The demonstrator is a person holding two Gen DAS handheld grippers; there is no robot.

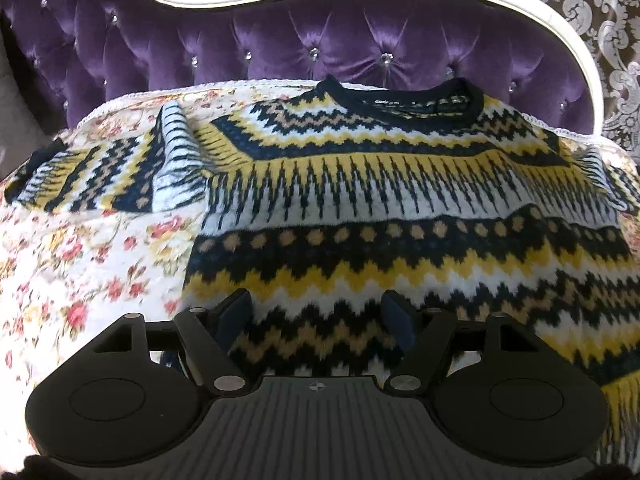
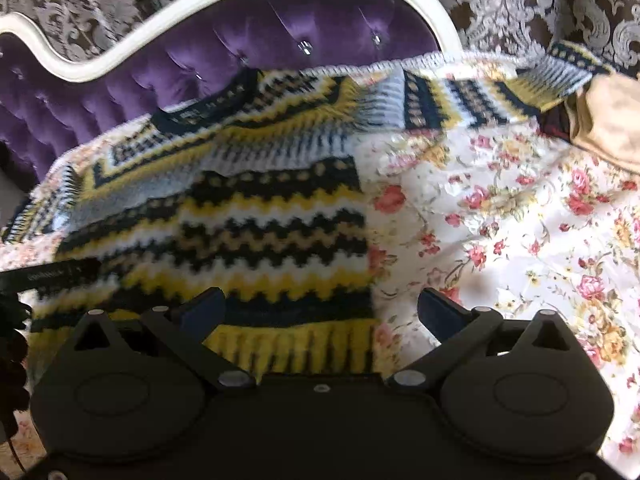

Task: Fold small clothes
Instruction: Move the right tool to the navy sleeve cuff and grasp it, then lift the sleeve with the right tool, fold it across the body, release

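A knitted sweater (image 1: 400,184) with navy, yellow, white and tan zigzag bands lies flat on a floral bedspread (image 1: 80,264), collar toward the headboard, sleeves spread out. My left gripper (image 1: 318,312) is open, its fingers over the sweater's lower left part. In the right wrist view the sweater (image 2: 240,208) fills the left and middle. My right gripper (image 2: 322,308) is open wide over the sweater's lower right corner, its left finger above the hem and its right finger above the bedspread (image 2: 500,240). Neither gripper holds anything.
A purple tufted headboard (image 1: 320,48) with a white curved frame stands behind the sweater. A tan cloth (image 2: 608,120) lies at the bed's far right, by the sweater's right sleeve (image 2: 500,88). A dark object (image 2: 48,274) shows at the left edge.
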